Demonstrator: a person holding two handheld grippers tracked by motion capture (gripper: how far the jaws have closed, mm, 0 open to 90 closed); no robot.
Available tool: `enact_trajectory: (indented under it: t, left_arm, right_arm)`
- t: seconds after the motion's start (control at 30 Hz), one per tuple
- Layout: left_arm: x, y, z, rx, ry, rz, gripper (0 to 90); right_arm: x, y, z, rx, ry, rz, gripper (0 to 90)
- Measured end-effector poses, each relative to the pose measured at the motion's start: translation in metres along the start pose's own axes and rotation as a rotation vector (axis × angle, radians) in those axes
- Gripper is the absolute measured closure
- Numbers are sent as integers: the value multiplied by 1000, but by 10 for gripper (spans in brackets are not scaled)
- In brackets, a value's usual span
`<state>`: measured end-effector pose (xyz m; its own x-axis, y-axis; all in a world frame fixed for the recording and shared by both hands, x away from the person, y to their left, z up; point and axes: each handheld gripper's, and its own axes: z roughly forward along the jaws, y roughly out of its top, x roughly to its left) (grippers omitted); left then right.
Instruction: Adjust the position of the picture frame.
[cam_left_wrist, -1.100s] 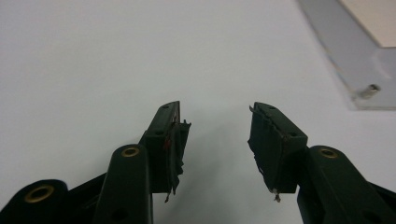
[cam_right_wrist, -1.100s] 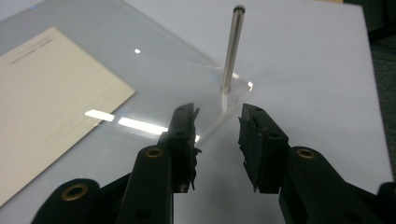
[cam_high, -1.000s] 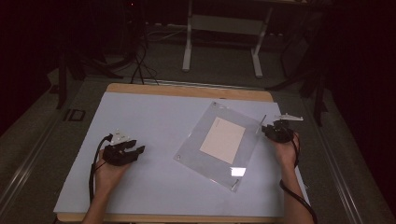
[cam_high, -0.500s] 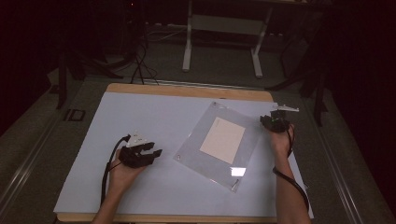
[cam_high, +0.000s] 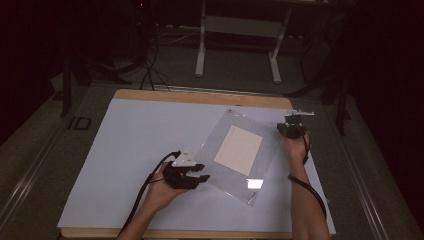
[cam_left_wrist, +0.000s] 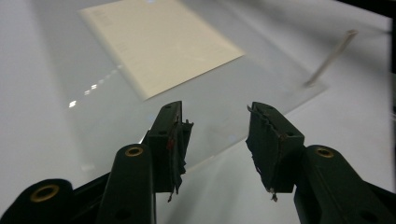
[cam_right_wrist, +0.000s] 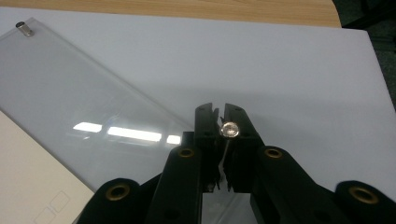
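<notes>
One corner peg (cam_right_wrist: 229, 129) of the clear frame (cam_high: 239, 150) is clamped by the right gripper (cam_right_wrist: 222, 122), whose jaws have just been closing, while the half-open, empty left gripper (cam_left_wrist: 215, 135) is poised at the opposite edge, not yet gripped.

"ID" on floor (cam_high: 80, 123)
</notes>
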<state>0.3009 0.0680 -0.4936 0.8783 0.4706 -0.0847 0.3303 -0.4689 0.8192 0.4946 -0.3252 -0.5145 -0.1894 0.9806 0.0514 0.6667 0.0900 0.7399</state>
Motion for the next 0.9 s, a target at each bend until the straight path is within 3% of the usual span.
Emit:
enact_trajectory:
  t: [0.2,0.37,0.57,0.67,0.77,0.83,0.9]
  left_arm:
    - [-17,13,31,31,-111,65,587]
    - [-40,24,61,47,-203,132,585]
    - [-57,32,95,65,-265,170,618]
    - [-63,34,106,61,-264,191,651]
    - [-67,35,116,66,-259,212,706]
    - [-70,35,122,80,-244,251,765]
    - [-74,35,123,81,-220,320,838]
  right_arm:
    - [1,1,1,4,-3,16,846]
    - [3,4,3,2,-4,33,843]
    - [3,5,4,3,-1,63,840]
    - [3,4,4,0,-4,73,836]
    - [2,4,4,-5,9,118,829]
    - [2,4,4,-5,5,117,831]
    - [3,4,4,-1,-6,111,836]
